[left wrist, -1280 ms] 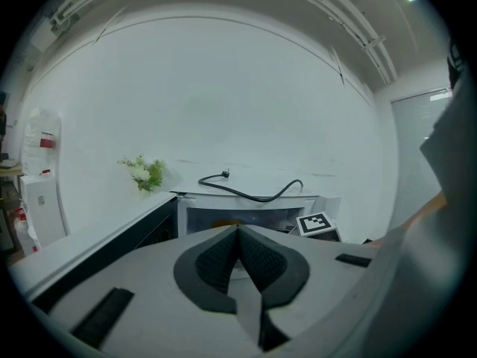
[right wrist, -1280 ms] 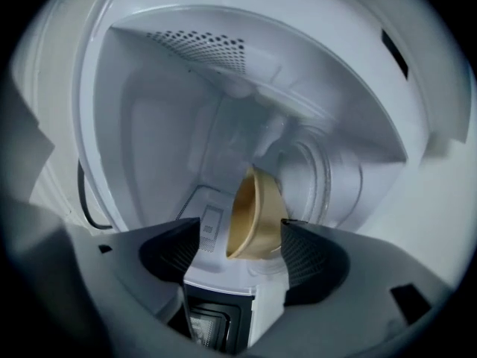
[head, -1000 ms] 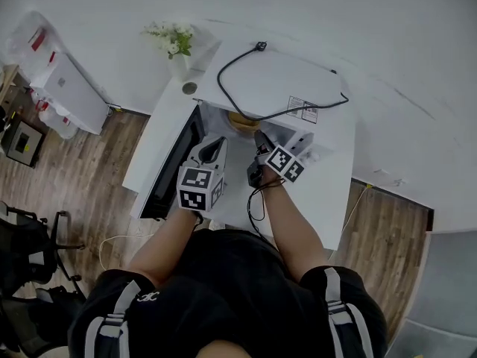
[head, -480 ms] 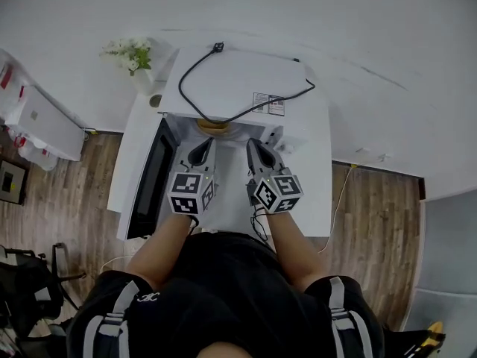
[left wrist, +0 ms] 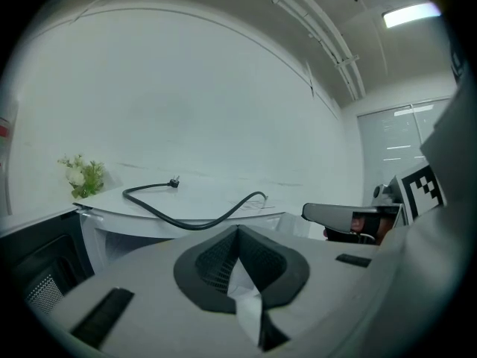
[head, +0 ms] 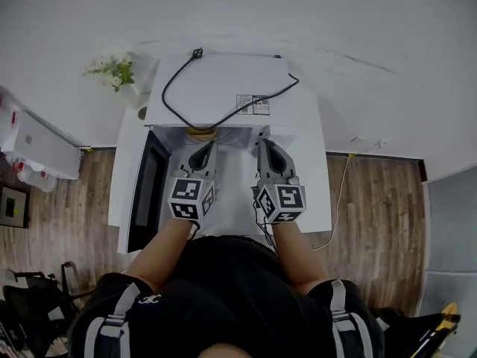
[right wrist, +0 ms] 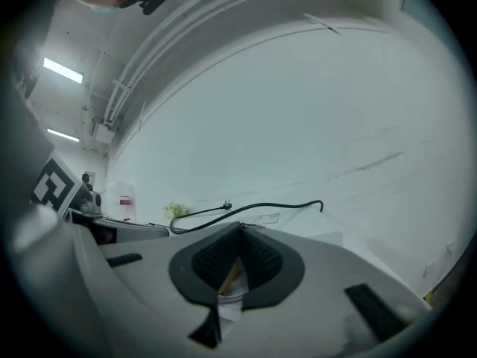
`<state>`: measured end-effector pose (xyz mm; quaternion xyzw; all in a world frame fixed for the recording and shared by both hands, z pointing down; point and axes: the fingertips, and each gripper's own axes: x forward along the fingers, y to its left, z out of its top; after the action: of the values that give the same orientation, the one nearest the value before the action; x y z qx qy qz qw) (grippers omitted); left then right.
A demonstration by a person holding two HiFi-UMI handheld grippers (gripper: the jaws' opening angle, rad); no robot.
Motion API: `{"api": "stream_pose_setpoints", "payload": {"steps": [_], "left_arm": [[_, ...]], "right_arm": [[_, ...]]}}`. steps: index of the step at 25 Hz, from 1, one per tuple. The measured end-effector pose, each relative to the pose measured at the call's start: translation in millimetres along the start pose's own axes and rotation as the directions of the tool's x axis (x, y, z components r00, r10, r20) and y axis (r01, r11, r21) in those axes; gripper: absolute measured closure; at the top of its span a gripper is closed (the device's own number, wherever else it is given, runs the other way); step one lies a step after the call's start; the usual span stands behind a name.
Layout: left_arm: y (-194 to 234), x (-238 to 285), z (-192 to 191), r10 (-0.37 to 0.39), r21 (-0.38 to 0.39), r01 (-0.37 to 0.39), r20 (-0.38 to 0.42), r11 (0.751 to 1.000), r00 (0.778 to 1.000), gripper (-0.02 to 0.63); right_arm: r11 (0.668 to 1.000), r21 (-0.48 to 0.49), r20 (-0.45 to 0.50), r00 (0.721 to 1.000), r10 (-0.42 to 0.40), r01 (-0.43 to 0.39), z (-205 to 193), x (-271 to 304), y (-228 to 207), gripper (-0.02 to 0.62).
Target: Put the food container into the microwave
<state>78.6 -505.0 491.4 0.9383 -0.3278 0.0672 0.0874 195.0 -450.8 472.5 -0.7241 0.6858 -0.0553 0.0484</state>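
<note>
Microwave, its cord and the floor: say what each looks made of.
Microwave: smooth white matte casing, either painted metal or plastic; the look leaves it open. Its door: dark panel, probably glass. Cord: black rubbery sheath, lying in soft curves. Floor: brown wood or wood-look planks, with grain and seams visible.

Looking like an office room: wood-look floor (head: pixel 373 200) running down both sides, office chair (head: pixel 26 308) sitting lower left, ceiling striplight (left wrist: pixel 408 13) glowing upper right.
</note>
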Motion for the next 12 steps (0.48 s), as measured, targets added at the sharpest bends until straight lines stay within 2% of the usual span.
{"api": "stream_pose_setpoints", "payload": {"steps": [5, 12], "left_arm": [[-2.1, 2.9, 1.8, 0.0, 0.01, 0.0, -0.001, 1.0, 1.0, 0.592], [-0.9, 6.6, -0.2, 0.01, 0.009, -0.01, -0.012, 1.0, 1.0, 0.592]], "right_arm": [[0.999, -0.039, -0.008, 1.0, -0.007, 0.006, -1.0, 3.3, -0.1, 0.598], [0.999, -0.035, -0.024, 1.0, 0.011, -0.011, -4.4, 6.3, -1.2, 0.598]]}}
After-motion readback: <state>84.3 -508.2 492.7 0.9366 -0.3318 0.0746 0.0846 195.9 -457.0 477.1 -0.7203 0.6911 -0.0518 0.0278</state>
